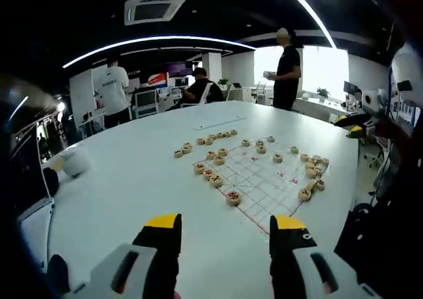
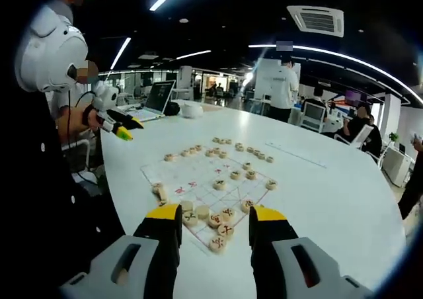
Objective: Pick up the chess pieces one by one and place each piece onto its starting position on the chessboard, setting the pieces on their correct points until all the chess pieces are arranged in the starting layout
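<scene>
Left tongs (image 1: 226, 227) apart, empty, right tongs (image 2: 213, 219) apart above chessboard (image 2: 198, 180)

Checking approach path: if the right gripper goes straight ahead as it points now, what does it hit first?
Probably the cluster of pieces at the near corner of the board. They lie right ahead of the open right gripper, between its jaw tips. Depth is unclear, so which piece comes first is a guess.
</scene>
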`<state>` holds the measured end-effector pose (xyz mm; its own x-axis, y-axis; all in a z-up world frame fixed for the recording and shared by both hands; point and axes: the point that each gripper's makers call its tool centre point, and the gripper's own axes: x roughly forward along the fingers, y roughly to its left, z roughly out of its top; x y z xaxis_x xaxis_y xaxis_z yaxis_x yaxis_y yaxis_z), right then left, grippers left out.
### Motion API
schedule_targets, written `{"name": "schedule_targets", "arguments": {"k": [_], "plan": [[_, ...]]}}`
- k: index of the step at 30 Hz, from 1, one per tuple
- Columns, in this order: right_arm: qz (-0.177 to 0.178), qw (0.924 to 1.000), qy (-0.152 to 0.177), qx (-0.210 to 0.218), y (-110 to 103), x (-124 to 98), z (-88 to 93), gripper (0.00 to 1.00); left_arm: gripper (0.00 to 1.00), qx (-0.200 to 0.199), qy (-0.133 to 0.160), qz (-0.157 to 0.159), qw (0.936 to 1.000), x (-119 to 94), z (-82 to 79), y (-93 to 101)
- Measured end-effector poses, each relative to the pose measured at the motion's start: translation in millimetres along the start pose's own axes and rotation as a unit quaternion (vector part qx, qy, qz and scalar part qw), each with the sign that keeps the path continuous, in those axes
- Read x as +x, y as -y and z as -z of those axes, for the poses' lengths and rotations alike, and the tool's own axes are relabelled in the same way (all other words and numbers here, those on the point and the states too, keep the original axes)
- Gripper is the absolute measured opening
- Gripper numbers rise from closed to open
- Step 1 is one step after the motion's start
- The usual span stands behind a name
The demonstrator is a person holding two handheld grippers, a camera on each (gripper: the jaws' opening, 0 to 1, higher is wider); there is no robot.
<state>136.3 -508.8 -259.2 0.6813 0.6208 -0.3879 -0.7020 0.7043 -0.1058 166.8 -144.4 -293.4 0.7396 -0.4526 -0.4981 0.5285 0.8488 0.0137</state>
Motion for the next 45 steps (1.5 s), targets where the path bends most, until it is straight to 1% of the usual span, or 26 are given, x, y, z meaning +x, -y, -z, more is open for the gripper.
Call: {"name": "schedule_targets", "arguments": {"k": [5, 10, 16, 23, 35, 41, 45], "plan": [[-0.004, 1.0000, -0.002, -0.007, -1, 3, -1.1, 0.41, 0.55, -0.007, 0.010, -0.005, 0.9999, 0, -7.5, -6.3], [-0.004, 1.0000, -0.003, -0.006, -1, 4, -0.7, 0.41, 0.55, -0.009, 0.009, -0.012, 0.9998, 2, -9.8, -11.0], [-0.003, 1.0000, -0.004, -0.003, 0, 4, 0.7, 0.41, 0.55, -0.006, 0.008, -0.011, 0.9999, 4, -13.4, -10.4], [-0.002, 1.0000, -0.003, -0.002, 1, 4, 1.2, 0.42, 0.55, -0.001, 0.002, 0.000, 1.0000, 10, -15.0, -4.0], [0.002, 1.0000, -0.003, 0.004, 4, 1, 7.1, 0.42, 0.54, 0.008, -0.009, 0.012, 0.9999, 26, -26.7, -2.1], [0.004, 1.0000, -0.003, 0.006, 5, -1, 9.2, 0.42, 0.54, 0.021, -0.014, 0.014, 0.9996, 32, -36.7, -3.5], [0.007, 0.9999, -0.003, 0.007, 5, -2, 10.8, 0.42, 0.54, 0.031, -0.021, 0.023, 0.9990, 35, -43.1, -4.2]]}}
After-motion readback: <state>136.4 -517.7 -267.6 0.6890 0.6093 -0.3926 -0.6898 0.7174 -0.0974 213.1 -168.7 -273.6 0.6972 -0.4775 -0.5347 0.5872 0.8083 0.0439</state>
